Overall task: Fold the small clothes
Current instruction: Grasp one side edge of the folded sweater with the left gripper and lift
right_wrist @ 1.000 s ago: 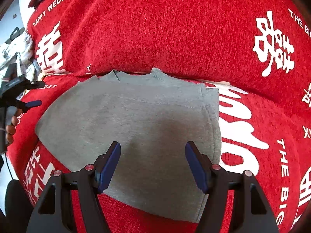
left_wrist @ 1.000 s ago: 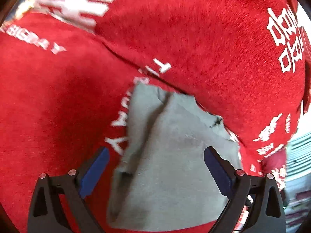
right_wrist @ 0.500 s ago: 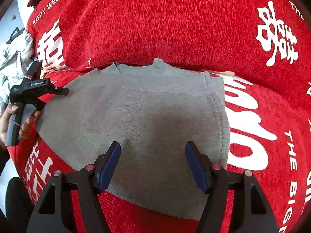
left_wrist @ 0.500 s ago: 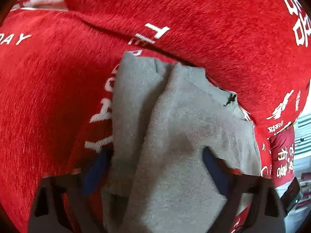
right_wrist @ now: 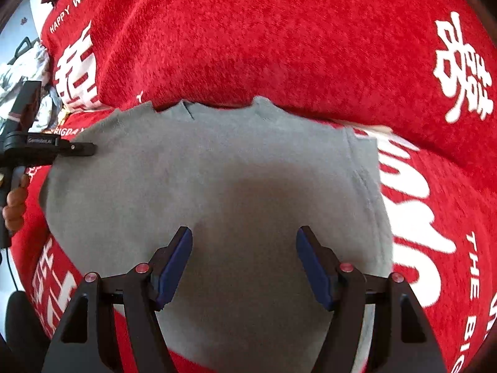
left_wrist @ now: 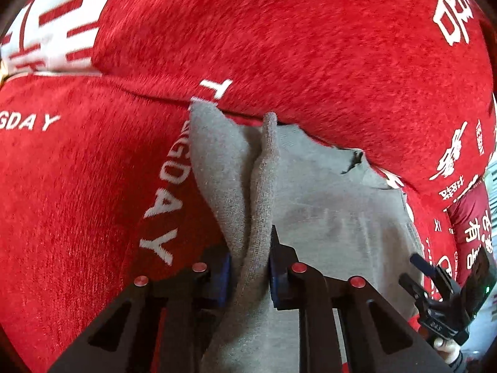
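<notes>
A small grey garment (right_wrist: 233,171) lies flat on a red cover, its neckline against the back cushion. In the left wrist view its left edge (left_wrist: 223,161) is bunched into an upright ridge. My left gripper (left_wrist: 250,248) has that ridge between its blue pads and the jaws are closing, pads pressing the fabric. From the right wrist view the left gripper (right_wrist: 74,149) shows at the garment's left edge. My right gripper (right_wrist: 243,242) hovers open over the garment's near middle, nothing between its fingers; it also shows as the right gripper (left_wrist: 428,273) at the far right.
The red cover (right_wrist: 279,31) with white lettering spreads over seat and back cushion (left_wrist: 310,46). A pile of pale clothes (right_wrist: 25,71) lies beyond the left end. A hand (right_wrist: 14,208) grips the left tool's handle.
The left jaws went from wide apart to pinched on a raised fold at the garment's left edge. The right gripper sank a little closer to the cloth, still open.
</notes>
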Demonstrator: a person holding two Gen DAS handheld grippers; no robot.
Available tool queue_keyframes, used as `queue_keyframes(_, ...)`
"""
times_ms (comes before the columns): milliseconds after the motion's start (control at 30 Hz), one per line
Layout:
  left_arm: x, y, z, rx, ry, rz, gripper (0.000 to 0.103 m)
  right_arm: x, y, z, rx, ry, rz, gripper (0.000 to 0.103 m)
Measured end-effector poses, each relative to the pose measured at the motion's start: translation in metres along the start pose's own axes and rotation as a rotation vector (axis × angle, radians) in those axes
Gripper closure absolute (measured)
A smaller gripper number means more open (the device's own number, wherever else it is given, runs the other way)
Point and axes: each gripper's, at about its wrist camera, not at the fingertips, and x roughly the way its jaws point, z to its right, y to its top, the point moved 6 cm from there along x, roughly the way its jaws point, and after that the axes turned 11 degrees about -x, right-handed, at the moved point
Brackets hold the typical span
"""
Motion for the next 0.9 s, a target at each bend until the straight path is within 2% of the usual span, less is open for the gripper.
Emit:
queue_keyframes(67, -0.004, 0.0, 0.007, -0.002, -0.007, 0.001, 0.084, 0.009, 0.011, -0.005, -0.009, 0.002, -0.004, 0.03)
queue_keyframes(200, -0.016, 0.002, 0.026, 0.01, -0.034, 0.012, 0.086, 0.045, 0.016, -0.018, -0.069, 0.018, -0.101, 0.027)
queue_keyframes(300, -0.03, 0.002, 0.042, 0.039, -0.05, 0.022, 0.087, 0.05, 0.019, -0.019, -0.115, -0.01, -0.094, 0.024)
queue_keyframes(333, -0.033, 0.001, 0.049, 0.048, -0.055, 0.022, 0.087, 0.047, 0.019, -0.016, -0.093, -0.013, -0.097, 0.024)
queue_keyframes(433, -0.039, -0.004, 0.07, 0.094, -0.052, 0.021, 0.087, 0.021, 0.014, 0.004, -0.015, -0.051, -0.024, 0.024)
queue_keyframes(667, -0.025, -0.02, 0.124, 0.132, -0.037, -0.026, 0.089, -0.015, -0.035, 0.047, 0.104, -0.061, 0.002, 0.024)
queue_keyframes(900, -0.04, -0.052, 0.217, 0.222, -0.066, -0.021, 0.089, -0.054, -0.054, 0.085, 0.203, -0.052, 0.092, 0.024)
